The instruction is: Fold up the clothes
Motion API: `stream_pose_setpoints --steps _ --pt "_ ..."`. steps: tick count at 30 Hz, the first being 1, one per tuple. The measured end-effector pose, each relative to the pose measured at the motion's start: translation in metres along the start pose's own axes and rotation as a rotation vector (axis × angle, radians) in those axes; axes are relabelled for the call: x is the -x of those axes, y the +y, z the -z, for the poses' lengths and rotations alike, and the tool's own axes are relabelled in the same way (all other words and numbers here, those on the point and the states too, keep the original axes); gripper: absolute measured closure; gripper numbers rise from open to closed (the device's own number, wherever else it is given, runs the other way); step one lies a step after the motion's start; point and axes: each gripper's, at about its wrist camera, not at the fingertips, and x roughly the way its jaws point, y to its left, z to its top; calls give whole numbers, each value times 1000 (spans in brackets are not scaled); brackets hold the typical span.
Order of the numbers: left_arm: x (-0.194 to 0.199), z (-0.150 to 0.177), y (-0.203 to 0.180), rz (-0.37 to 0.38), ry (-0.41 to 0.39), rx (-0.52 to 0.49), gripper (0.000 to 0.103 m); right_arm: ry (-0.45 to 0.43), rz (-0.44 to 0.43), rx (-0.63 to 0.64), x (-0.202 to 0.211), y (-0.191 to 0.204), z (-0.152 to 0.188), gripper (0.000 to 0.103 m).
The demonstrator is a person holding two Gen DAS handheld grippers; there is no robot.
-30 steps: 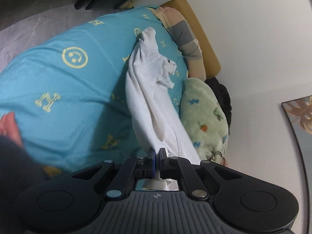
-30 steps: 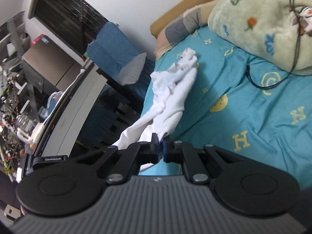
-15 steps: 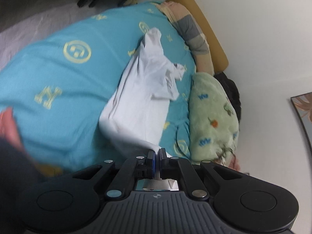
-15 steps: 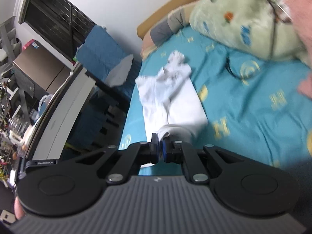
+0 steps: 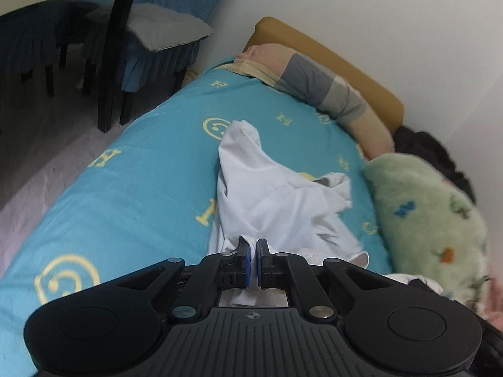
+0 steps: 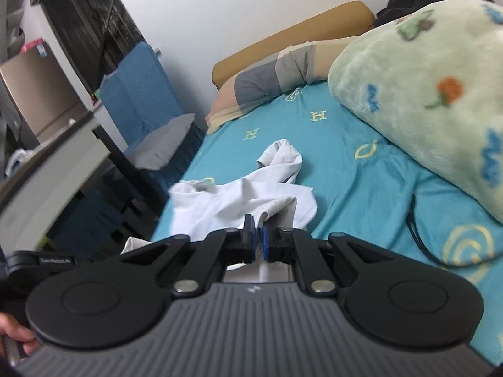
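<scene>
A crumpled white cotton garment (image 5: 276, 198) lies on a bed covered in a turquoise sheet printed with yellow letters and smiley faces (image 5: 132, 188), its near edge running straight into both grippers. The left gripper (image 5: 252, 259), seen low in its own wrist view, has its blue-padded jaws closed on a fold of the white fabric, with a scrap of cloth showing behind them. The right gripper (image 6: 257, 241) is likewise clamped on a bunched hem of the same garment (image 6: 239, 201), which spreads away from it toward the bed's edge.

One garment is in play, held at two points. Two grippers are visible, one per view. A pale green fleece blanket with small coloured motifs (image 5: 430, 213) is heaped just beside the garment on the wall side, and one long pillow in pink, grey and beige blocks (image 5: 317, 84) lies along a mustard-brown padded headboard (image 5: 330, 59). A thin black cable (image 6: 418, 229) trails across the sheet beneath the blanket (image 6: 433, 81). Beyond the bed stands a chair with a blue cover and a grey cushion (image 6: 147, 110).

Both grippers sit low over the sheet, pointing along the bed toward the pillow. Fingers of one hand (image 6: 15, 337) show at the lower left edge of the right wrist view.
</scene>
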Motion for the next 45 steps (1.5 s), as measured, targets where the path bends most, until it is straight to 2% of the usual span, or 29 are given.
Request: stream_pose_setpoints --steps 3,7,11,13,15,16,17,18,19,20,23,27,30,37,43,45 --pt "-45 1 4 -35 18 -48 98 49 49 68 -51 -9 8 95" --pt "-90 9 10 -64 57 -100 98 112 86 105 -95 -28 30 95" --pt "-95 11 1 -83 58 -169 98 126 89 132 -103 -30 39 93" --pt "-92 10 -5 -92 61 -199 93 130 104 150 -101 -23 33 92" --pt "-74 9 -13 -75 32 -211 78 119 103 151 -92 -17 26 91" --pt "-65 9 -17 -67 17 -217 72 110 101 148 -85 -14 22 85" --pt "-53 10 -21 -57 2 -224 57 96 93 148 -75 -10 19 75" --pt "-39 11 -26 -57 -18 -238 46 81 85 150 -66 -5 15 47" --pt "-25 12 -31 -56 -37 -251 43 54 74 157 -52 0 12 22" --pt "-11 14 -34 -55 -58 -267 37 26 65 168 -38 7 9 18" --pt "32 21 -47 -46 -116 -304 18 -21 50 211 3 28 1 20" --pt "85 34 -55 -26 -178 -332 6 -62 67 273 53 54 -1 20" --pt "120 52 -57 -18 -225 -348 3 -102 64 292 87 66 2 20" --pt "171 75 -69 -12 -247 -370 2 -126 72 292 133 85 4 20" --pt "183 70 -68 23 -271 -304 2 -118 96 168 142 87 -7 20" --pt "174 72 -61 46 -234 -291 2 -135 85 136 141 80 -2 20"
